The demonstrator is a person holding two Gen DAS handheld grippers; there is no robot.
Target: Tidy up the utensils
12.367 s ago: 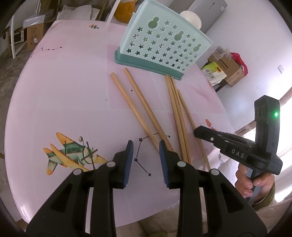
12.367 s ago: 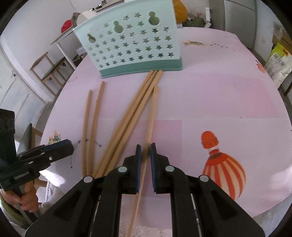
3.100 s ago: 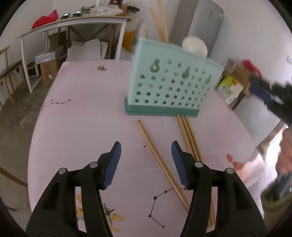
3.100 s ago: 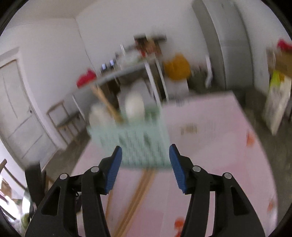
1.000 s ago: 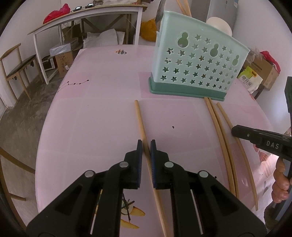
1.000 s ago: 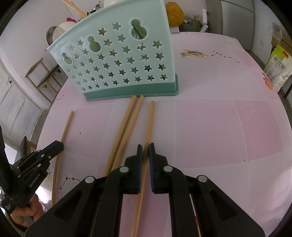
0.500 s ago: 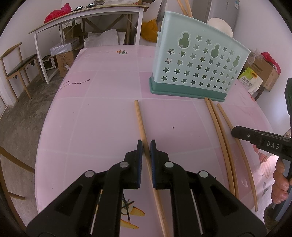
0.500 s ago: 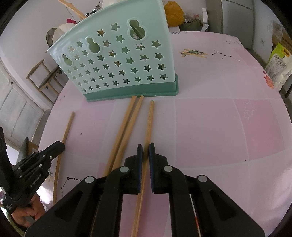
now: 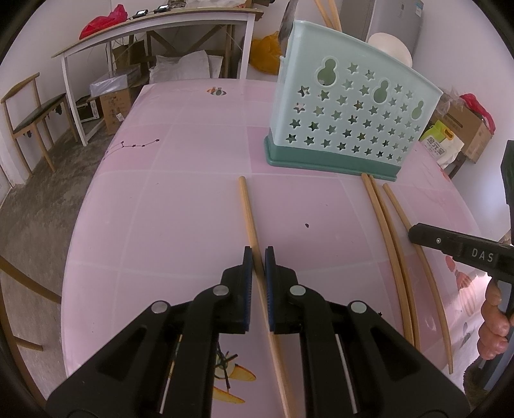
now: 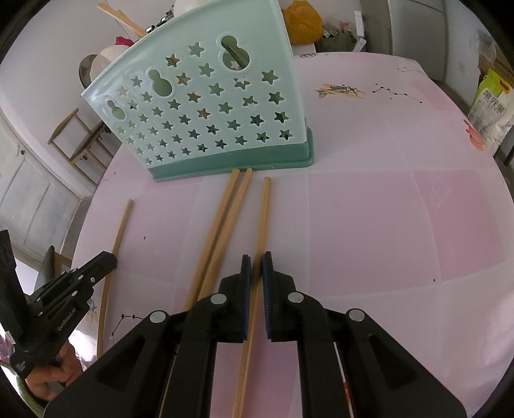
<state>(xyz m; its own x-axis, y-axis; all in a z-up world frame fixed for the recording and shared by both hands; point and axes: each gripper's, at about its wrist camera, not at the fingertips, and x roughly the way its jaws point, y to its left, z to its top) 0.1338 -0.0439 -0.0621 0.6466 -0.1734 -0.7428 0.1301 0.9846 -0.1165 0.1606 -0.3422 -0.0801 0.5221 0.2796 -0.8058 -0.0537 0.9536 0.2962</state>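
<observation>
A mint-green utensil holder [image 9: 350, 128] [image 10: 212, 112] with star cut-outs stands on the pink table [image 9: 180, 199], with chopsticks poking out of its top [image 9: 327, 14]. My left gripper [image 9: 257, 254] is shut on a lone wooden chopstick [image 9: 247, 209] lying left of the holder. My right gripper [image 10: 253, 260] is shut on the rightmost chopstick [image 10: 264, 212] of three near the holder's base. Two more chopsticks [image 10: 221, 225] lie side by side just left of it. In the left wrist view the right gripper's body [image 9: 462, 254] shows at the right edge, over those chopsticks [image 9: 388, 238].
A person's hand [image 9: 494, 324] holds the right gripper. A white trestle table [image 9: 154, 35], cardboard boxes [image 9: 112, 103] and a wooden chair [image 9: 29, 109] stand beyond the table's far edge. A grey cabinet [image 9: 388, 19] and bags [image 9: 443, 144] are at the back right.
Since three seconds ago both grippers came down and shut on chopsticks on the table. Over the last second nothing visibly moves.
</observation>
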